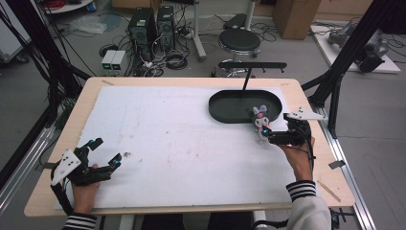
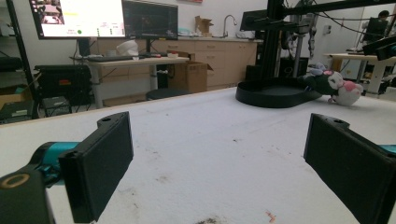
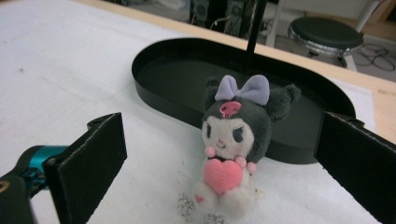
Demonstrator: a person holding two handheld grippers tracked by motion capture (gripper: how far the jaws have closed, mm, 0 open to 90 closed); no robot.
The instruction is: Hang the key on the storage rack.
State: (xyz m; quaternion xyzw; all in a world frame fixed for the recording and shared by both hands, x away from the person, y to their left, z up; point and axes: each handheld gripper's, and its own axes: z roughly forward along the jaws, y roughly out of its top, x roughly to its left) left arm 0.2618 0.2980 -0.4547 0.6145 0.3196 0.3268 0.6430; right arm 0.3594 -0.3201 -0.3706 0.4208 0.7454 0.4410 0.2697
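A small plush toy (image 3: 233,140) with a dark hood, a lilac bow and a pink heart stands upright on the white mat, just in front of a black oval tray (image 3: 168,88). My right gripper (image 3: 226,154) is open, one jaw on each side of the toy and neither touching it. From above, the toy (image 1: 260,116) stands at the tray's (image 1: 225,115) near right rim, with the right gripper (image 1: 262,130) reaching it from the right. My left gripper (image 1: 106,152) rests open and empty at the mat's near left. Its own view (image 2: 217,154) looks across at the tray (image 2: 271,95) and toy (image 2: 344,91).
A white mat (image 1: 167,143) covers most of the wooden table (image 1: 81,105). A black post with a crossbar (image 1: 251,64) rises behind the tray. A dark speck (image 1: 127,154) lies near the left gripper. A stool (image 1: 239,40) and computer towers (image 1: 151,26) stand on the floor beyond.
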